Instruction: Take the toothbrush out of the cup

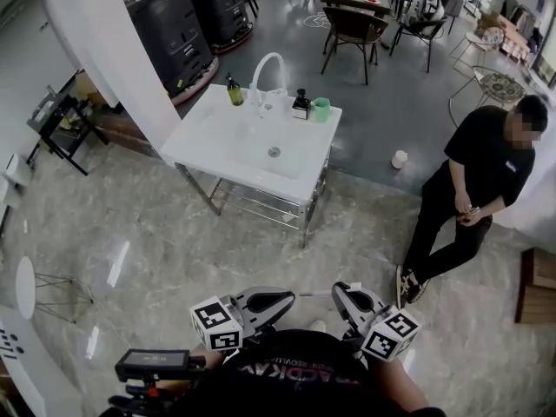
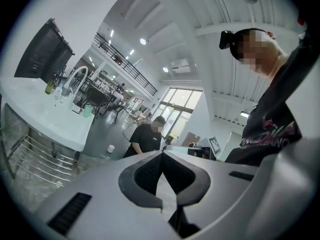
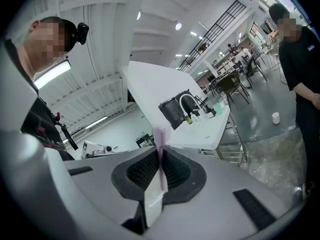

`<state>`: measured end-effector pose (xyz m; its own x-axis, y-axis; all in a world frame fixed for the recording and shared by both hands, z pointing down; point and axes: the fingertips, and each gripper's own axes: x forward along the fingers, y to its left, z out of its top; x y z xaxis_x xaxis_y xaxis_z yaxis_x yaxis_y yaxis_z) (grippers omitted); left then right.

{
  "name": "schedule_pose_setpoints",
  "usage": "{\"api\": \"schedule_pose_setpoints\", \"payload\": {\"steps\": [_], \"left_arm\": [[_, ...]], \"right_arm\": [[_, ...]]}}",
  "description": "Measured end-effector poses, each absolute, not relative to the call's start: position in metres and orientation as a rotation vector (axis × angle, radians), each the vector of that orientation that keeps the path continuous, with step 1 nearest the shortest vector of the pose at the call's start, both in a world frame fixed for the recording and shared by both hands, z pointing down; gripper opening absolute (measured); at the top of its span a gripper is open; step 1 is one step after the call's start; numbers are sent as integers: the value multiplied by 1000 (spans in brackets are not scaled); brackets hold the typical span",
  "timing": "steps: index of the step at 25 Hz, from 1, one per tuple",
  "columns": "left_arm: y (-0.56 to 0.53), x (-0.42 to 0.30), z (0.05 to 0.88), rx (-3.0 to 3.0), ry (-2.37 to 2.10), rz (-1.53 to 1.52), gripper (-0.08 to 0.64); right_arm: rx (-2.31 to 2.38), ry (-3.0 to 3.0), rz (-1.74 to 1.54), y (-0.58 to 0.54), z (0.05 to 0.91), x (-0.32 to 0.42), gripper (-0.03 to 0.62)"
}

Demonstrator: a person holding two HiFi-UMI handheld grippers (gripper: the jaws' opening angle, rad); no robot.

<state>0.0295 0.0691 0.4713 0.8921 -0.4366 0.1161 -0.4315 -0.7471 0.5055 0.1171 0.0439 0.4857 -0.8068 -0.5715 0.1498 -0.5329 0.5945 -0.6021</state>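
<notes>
The right gripper (image 3: 161,151) is clamped tight on a slim, pale-pink stick, apparently the toothbrush (image 3: 160,136). The stick stands on edge between the ribbed black pads and pokes out past their tips. The left gripper (image 2: 161,156) is closed too, with nothing between its jaws. The person holds both grippers close to the body, well away from the white counter (image 1: 217,137).

The green cup (image 1: 321,109) sits at the counter's far right corner, just beside a black dispenser (image 1: 301,104). From here I cannot tell whether anything stands in it. A curved white faucet (image 1: 265,63) and a yellow-green bottle (image 1: 234,91) line the counter's far edge, behind the moulded basin. A bystander in black (image 1: 482,172) waits on the glossy marbled floor off the counter's right side.

The brush looks like light, stiff, smooth plastic, so it is likely to swivel or slide in a loose pinch. A hold across the flat middle of the handle, square to the pads, should keep it steady.
</notes>
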Motion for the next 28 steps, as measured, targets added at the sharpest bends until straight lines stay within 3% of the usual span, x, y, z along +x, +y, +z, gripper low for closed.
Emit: {"api": "schedule_pose_setpoints", "payload": {"steps": [28], "left_arm": [[66,21,471,2517,-654,-5,8]], "right_arm": [[-954,2733,-1000,45,485,112,26]]}}
